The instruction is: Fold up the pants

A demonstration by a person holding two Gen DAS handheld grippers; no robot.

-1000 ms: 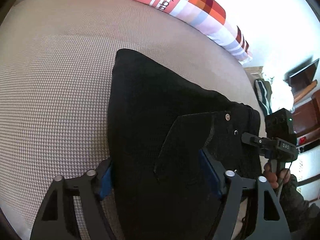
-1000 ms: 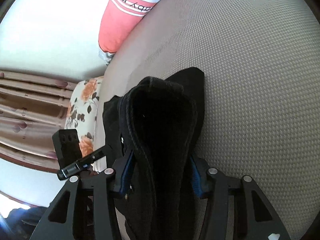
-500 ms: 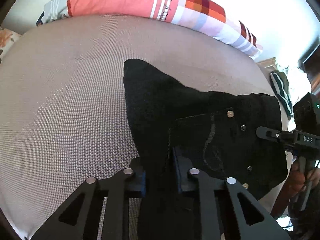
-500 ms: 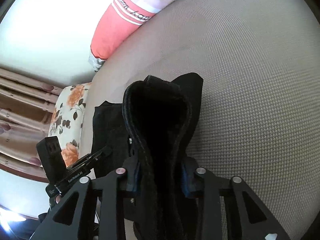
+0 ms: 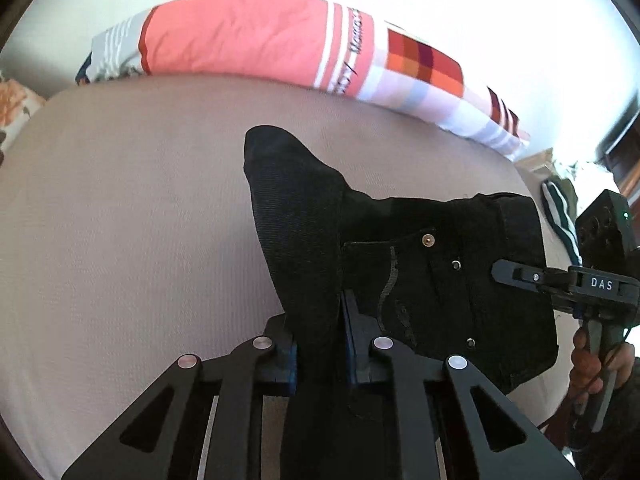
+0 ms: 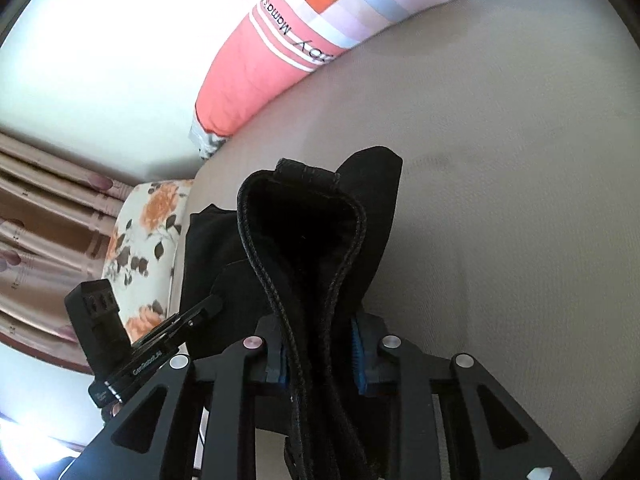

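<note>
On the beige mattress (image 5: 120,240), near edge: one pair of black pants (image 5: 400,264), partly lifted, its far corner resting on the cover. We hold it at two points.

Left gripper (image 5: 320,344) — jaws were wide apart a second ago; now pressed together on a fold of black fabric at the near edge.

Right gripper (image 6: 320,340) — likewise closed in over the last second, now clamped on the thick stitched waistband, which stands up in a loop ahead of the fingers.

Far side: striped pink bolster pillow (image 5: 248,40), untouched.

Reading — both grasps look secure, so we judge the pickup done; carrying the held end over to make the fold comes next.
</note>
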